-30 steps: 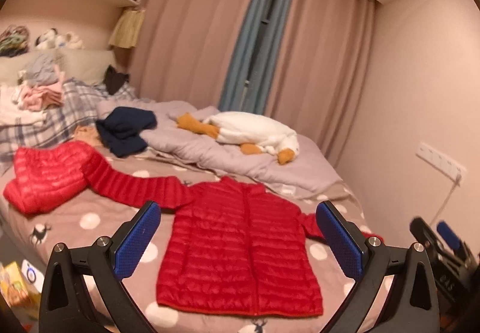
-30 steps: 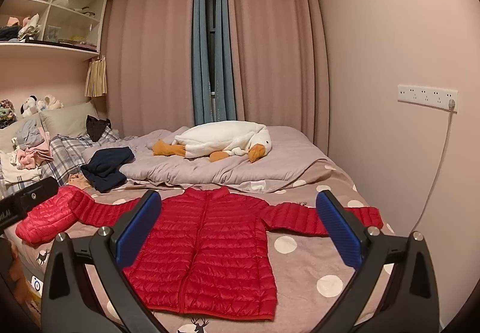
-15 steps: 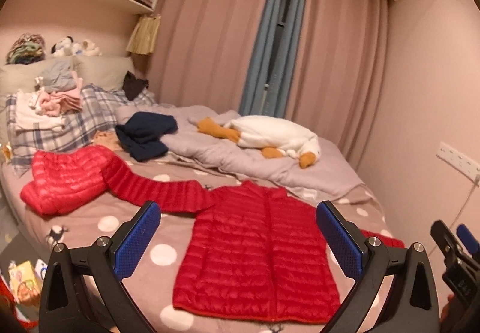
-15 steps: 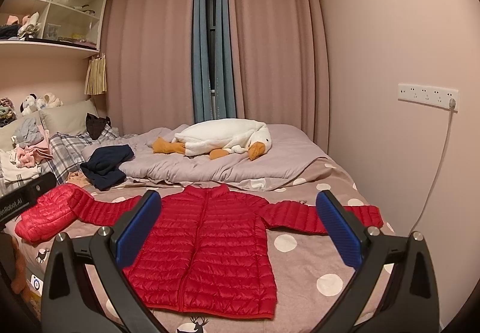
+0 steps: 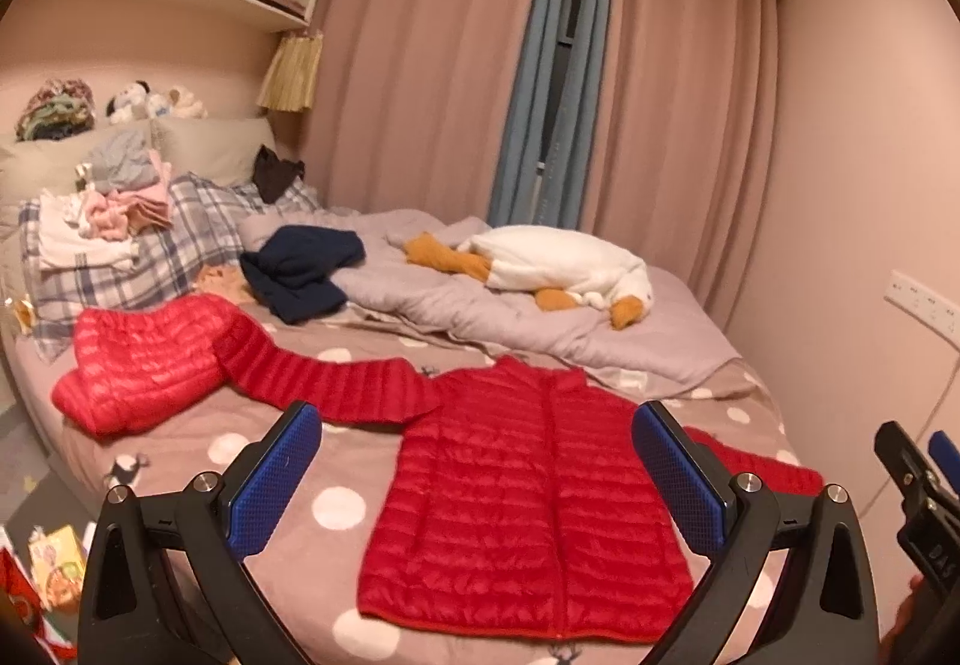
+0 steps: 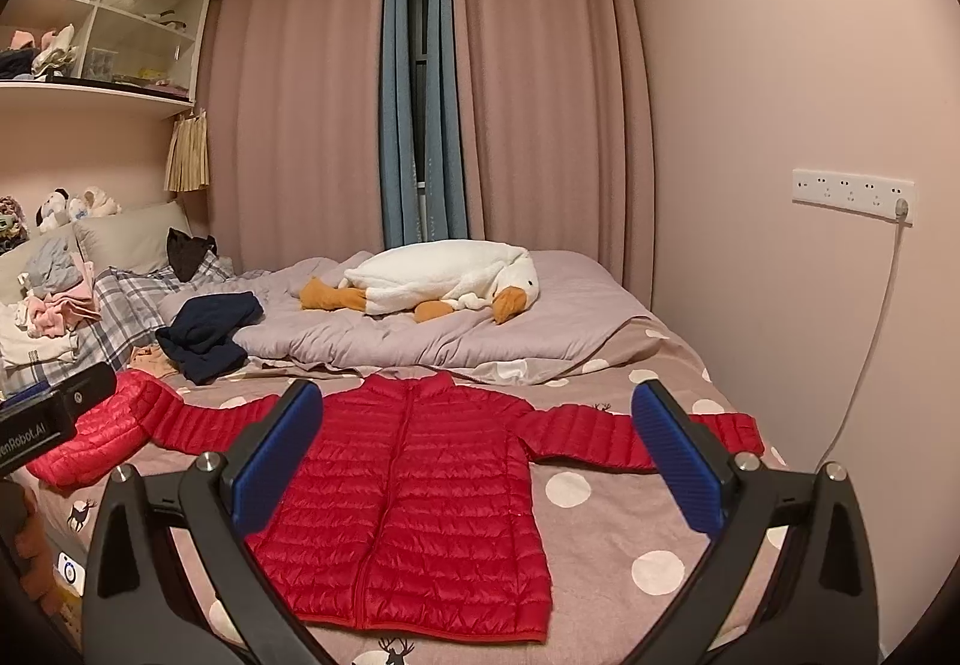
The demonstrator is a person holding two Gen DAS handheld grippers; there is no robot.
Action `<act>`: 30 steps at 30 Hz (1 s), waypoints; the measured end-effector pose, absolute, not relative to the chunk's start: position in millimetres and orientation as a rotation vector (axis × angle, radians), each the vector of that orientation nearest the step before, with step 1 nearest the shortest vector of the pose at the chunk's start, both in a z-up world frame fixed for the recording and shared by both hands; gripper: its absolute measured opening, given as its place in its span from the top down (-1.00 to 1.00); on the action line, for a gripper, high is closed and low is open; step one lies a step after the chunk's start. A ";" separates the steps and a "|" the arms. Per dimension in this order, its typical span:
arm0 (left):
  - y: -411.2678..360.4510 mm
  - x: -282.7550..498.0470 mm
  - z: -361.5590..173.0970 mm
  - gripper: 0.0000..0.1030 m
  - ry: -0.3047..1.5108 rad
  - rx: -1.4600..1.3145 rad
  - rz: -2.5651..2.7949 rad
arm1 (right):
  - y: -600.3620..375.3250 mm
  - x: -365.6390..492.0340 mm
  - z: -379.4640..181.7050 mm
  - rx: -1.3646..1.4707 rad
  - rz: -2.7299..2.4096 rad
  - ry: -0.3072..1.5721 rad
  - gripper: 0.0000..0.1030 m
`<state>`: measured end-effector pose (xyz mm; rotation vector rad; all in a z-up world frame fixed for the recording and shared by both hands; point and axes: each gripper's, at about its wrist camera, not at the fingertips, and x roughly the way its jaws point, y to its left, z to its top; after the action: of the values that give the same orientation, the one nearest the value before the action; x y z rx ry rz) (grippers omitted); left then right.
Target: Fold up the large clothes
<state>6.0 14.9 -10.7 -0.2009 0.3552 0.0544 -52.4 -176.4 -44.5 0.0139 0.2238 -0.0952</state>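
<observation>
A red quilted down jacket (image 5: pixel 528 491) lies flat, front up, on the polka-dot bed, both sleeves spread out; it also shows in the right wrist view (image 6: pixel 414 491). Its left sleeve runs to a bunched red quilted piece (image 5: pixel 138 353) near the bed's left side. My left gripper (image 5: pixel 477 479) is open and empty, held above the jacket's near part. My right gripper (image 6: pixel 477 470) is open and empty, also held above the jacket. The right gripper shows at the right edge of the left wrist view (image 5: pixel 918 491), the left gripper at the left edge of the right wrist view (image 6: pixel 48 419).
A plush goose (image 6: pixel 444 287) lies on a rumpled lilac duvet (image 6: pixel 420 341) behind the jacket. A dark navy garment (image 6: pixel 207 329) and a pile of clothes (image 5: pixel 114 209) on plaid pillows sit at the left. The wall with a socket strip (image 6: pixel 852 188) bounds the right.
The left gripper has turned leftward and pulled back, so the jacket sits further right and more of the bed's left side shows. The right gripper has barely moved. Both stay open.
</observation>
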 end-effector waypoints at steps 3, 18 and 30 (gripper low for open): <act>14.4 5.1 -10.2 -0.99 0.352 -0.203 0.052 | -175.2 -52.6 -44.9 0.006 -0.093 0.222 -1.00; 10.4 3.1 -9.8 -0.99 0.340 -0.168 0.064 | -177.9 -53.5 -46.0 0.017 -0.090 0.228 -1.00; 3.3 -1.3 -9.5 -0.99 0.345 -0.133 0.031 | -177.0 -59.7 -45.1 0.008 -0.090 0.215 -1.00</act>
<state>-1.3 3.3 -9.5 -0.1330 0.3452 0.0313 -59.7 -177.0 -45.1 0.0082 0.2152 -0.0903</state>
